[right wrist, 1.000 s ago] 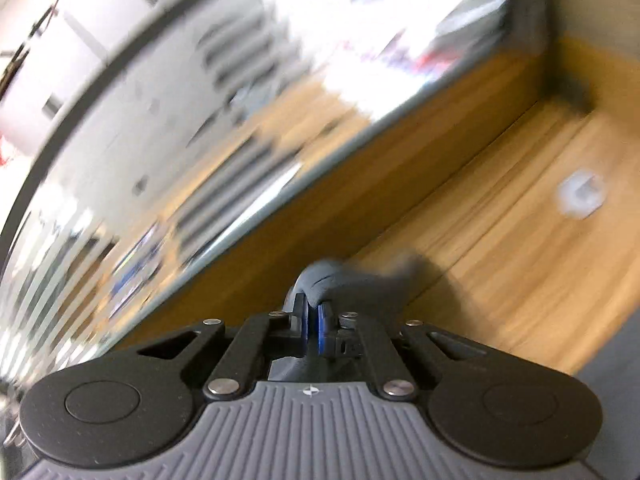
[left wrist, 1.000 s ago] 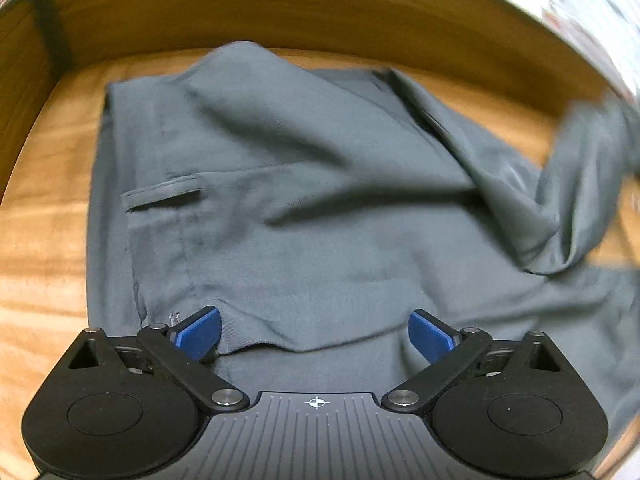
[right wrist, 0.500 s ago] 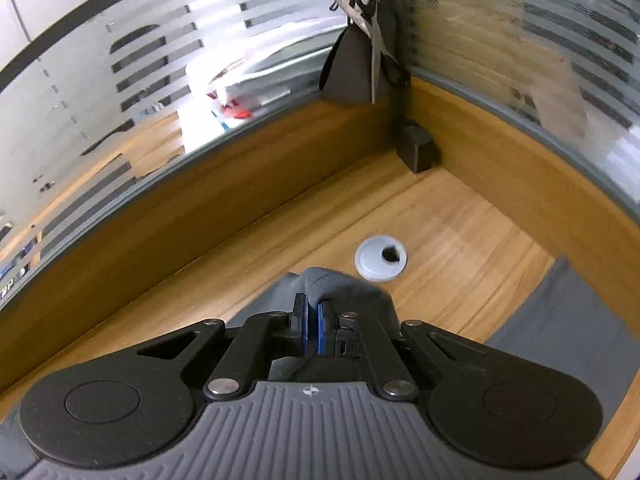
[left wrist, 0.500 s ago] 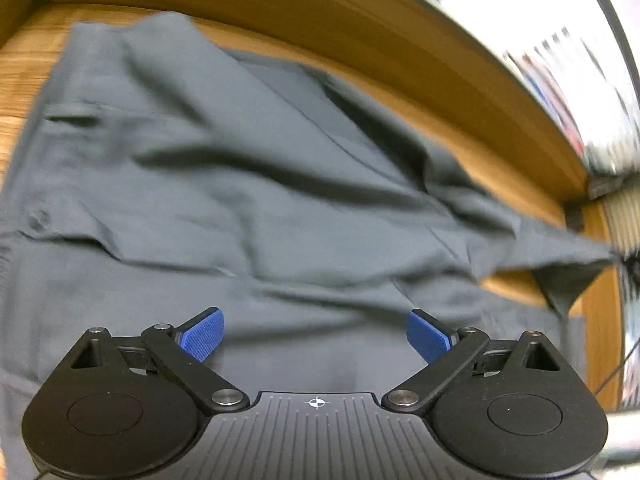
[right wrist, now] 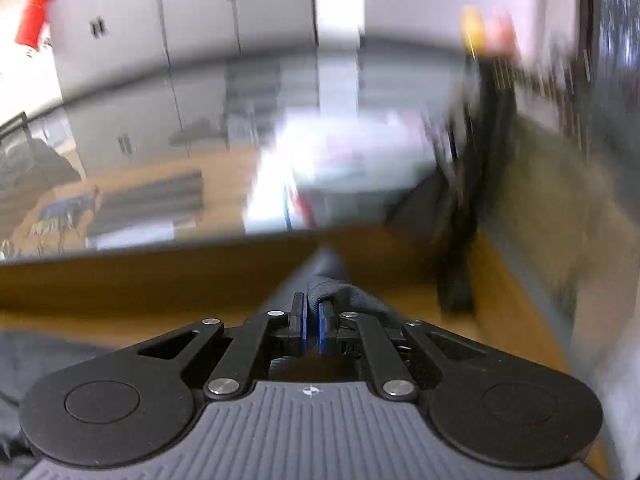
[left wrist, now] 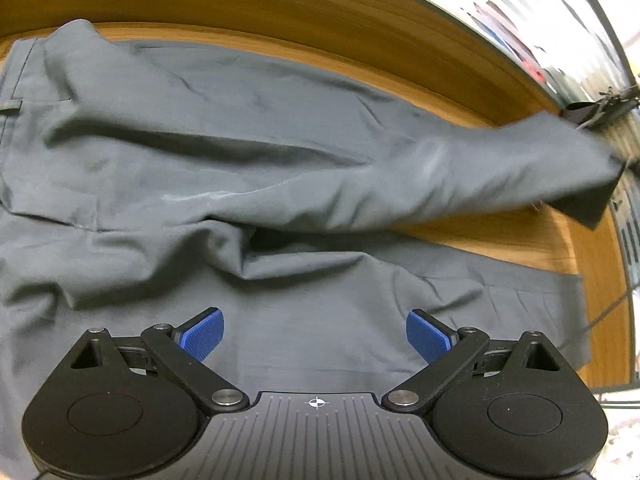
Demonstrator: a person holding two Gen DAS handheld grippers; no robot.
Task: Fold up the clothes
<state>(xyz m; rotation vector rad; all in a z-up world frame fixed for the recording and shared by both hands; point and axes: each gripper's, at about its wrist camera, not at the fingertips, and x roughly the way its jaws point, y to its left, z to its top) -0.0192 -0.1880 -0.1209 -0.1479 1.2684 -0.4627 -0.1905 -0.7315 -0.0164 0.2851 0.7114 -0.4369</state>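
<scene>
The left hand-held gripper is spread wide above the grey trousers and holds nothing. The right hand-held gripper pinches one trouser leg end, lifted off the worktop. A wooden wall edges the far side.

bare desk strip between trouser legs, partition behind

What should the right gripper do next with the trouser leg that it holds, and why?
Probably lower it: the right gripper is shut on the raised trouser leg, pulled out over the lower trouser leg on the desk. The left gripper is open.
</scene>
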